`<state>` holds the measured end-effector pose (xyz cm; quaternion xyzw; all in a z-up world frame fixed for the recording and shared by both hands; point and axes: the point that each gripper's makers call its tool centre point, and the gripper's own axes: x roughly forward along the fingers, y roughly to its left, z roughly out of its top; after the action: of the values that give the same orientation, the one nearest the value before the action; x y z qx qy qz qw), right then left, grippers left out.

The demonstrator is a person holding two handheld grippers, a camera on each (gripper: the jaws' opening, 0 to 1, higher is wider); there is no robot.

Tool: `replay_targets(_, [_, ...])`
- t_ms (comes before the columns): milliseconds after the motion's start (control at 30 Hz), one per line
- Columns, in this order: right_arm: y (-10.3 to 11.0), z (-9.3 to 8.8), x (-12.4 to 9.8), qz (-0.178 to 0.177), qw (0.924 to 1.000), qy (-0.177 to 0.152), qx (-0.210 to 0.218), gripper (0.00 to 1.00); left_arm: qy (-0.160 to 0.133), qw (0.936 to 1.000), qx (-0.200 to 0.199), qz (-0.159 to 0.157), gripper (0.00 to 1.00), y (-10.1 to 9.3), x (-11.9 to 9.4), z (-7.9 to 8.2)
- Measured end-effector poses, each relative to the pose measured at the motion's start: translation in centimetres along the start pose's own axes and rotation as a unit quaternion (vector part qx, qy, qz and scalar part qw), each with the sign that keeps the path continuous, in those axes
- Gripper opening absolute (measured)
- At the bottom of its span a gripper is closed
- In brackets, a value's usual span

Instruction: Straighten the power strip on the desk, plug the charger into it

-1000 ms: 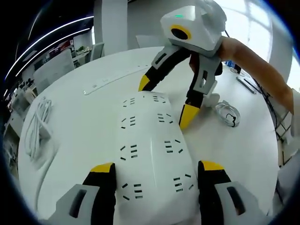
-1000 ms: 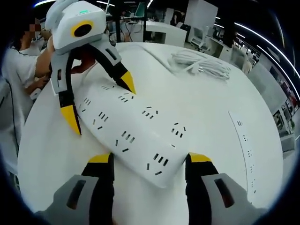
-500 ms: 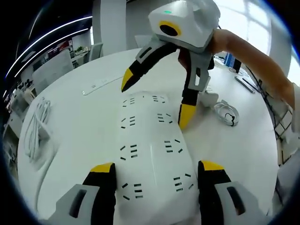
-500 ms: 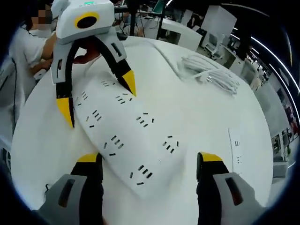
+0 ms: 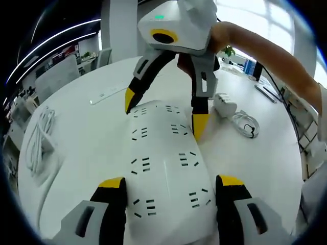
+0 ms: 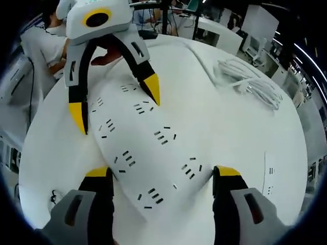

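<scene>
Bright, even light whitens the table (image 5: 92, 148), with window glare beyond its far edge. Fisheye bending curves its edges; shadows stay faint.

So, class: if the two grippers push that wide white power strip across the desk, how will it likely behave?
The power strip looks rigid and flat, so it should probably slide or pivot as one piece, not flex. Its smooth casing on the glossy desk may slip easily. Being broad and low, it seems unlikely to tip.

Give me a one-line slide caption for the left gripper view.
Two open tools straddle opposite ends of the white power strip on the desk, with the charger and its coiled cable lying beside it.
</scene>
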<state>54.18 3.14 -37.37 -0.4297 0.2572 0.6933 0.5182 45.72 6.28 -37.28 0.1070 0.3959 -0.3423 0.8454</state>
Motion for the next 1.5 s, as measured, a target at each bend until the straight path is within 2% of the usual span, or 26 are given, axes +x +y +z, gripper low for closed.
replay_targets(200, [0.2,0.0,-0.1,-0.002,0.9999,-0.008,0.006,0.77,0.001,1.0000,0.002,-0.004,0.71,-0.1,0.0,-0.1])
replay_targets(400, [0.7,-0.2,-0.3,-0.008,0.9998,-0.001,0.019,0.77,0.005,0.9998,0.012,-0.014,0.71,-0.3,-0.1,-0.2])
replay_targets(767, [2.0,-0.7,-0.9,-0.040,0.9971,-0.006,0.064,0.76,0.018,0.9977,0.049,-0.044,0.71,-0.8,-0.2,-0.4])
replay_targets(967, [3.6,-1.0,-1.2,-0.066,0.9919,0.000,0.108,0.76,0.019,0.9935,0.083,-0.076,0.71,-1.3,-0.4,-0.6])
replay_targets(1200, [5.4,-1.1,-1.4,-0.082,0.9883,0.006,0.129,0.76,0.028,0.9912,0.099,-0.083,0.71,-1.9,-0.5,-0.9])
replay_targets(1267, [5.6,-1.2,-1.4,-0.075,0.9904,0.011,0.116,0.75,0.032,0.9910,0.099,-0.084,0.71,-1.8,-0.6,-1.0])
replay_targets(1333, [5.6,-0.8,-1.6,-0.060,0.9971,0.002,0.048,0.72,0.065,0.9911,0.085,-0.079,0.70,-1.7,-1.4,-1.8])
replay_targets(1400, [5.3,-0.9,-1.9,-0.060,0.9981,0.012,-0.001,0.73,0.061,0.9908,0.092,-0.077,0.67,-1.6,-1.9,-1.6])
replay_targets(1500, [5.6,-1.6,-1.9,-0.033,0.9985,0.044,0.000,0.73,0.078,0.9908,0.086,-0.070,0.66,-1.2,-2.3,-2.0])
